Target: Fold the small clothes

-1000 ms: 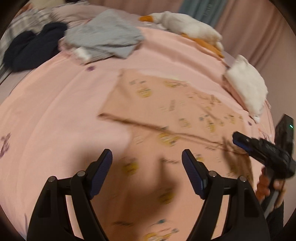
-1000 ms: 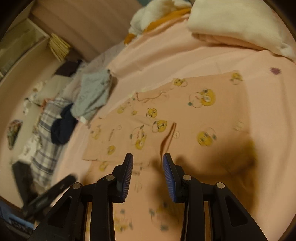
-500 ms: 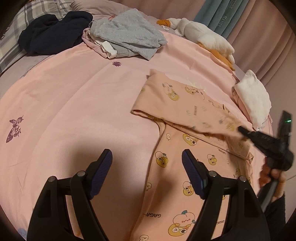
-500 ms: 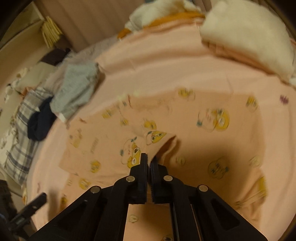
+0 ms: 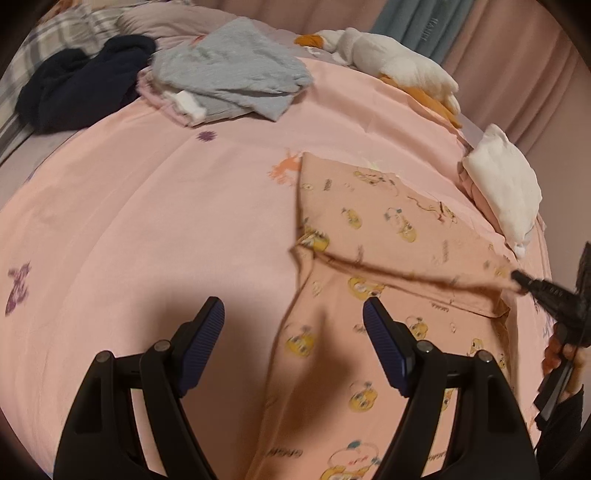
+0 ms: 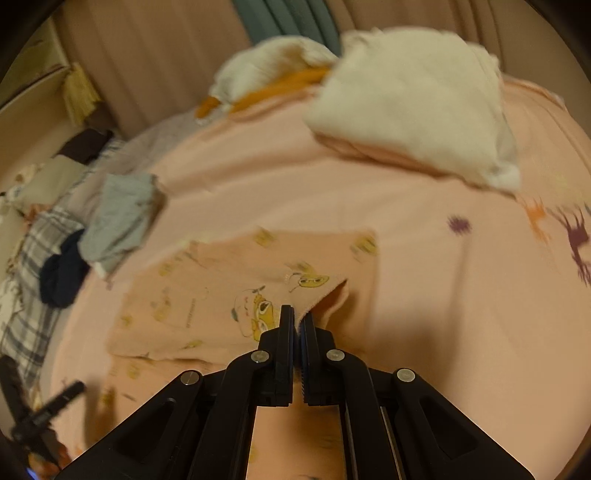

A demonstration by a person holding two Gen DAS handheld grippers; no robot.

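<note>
We are pinching a hem of the peach cartoon-print cotton garment (image 6: 207, 306) in our right gripper (image 6: 297, 325) — jaws pressed together — lifting it over the pink bedsheet (image 5: 147, 221); our left gripper (image 5: 293, 332) is hovering, jaws spread.

Bed with pink sheet (image 5: 147, 221), small purple and orange prints scattered on it. Lying on it: peach cartoon-print garment (image 5: 369, 229) spread at the near right, one part folded over itself; white folded cloth (image 5: 506, 184) on a pink piece at the right edge; grey garment (image 5: 229, 77) on a pale pink one at the far side; dark navy garment (image 5: 77, 81) just left of the grey one, on plaid fabric (image 5: 55, 29); white and orange plush toy (image 5: 391, 62) at the far edge near the curtain.
</note>
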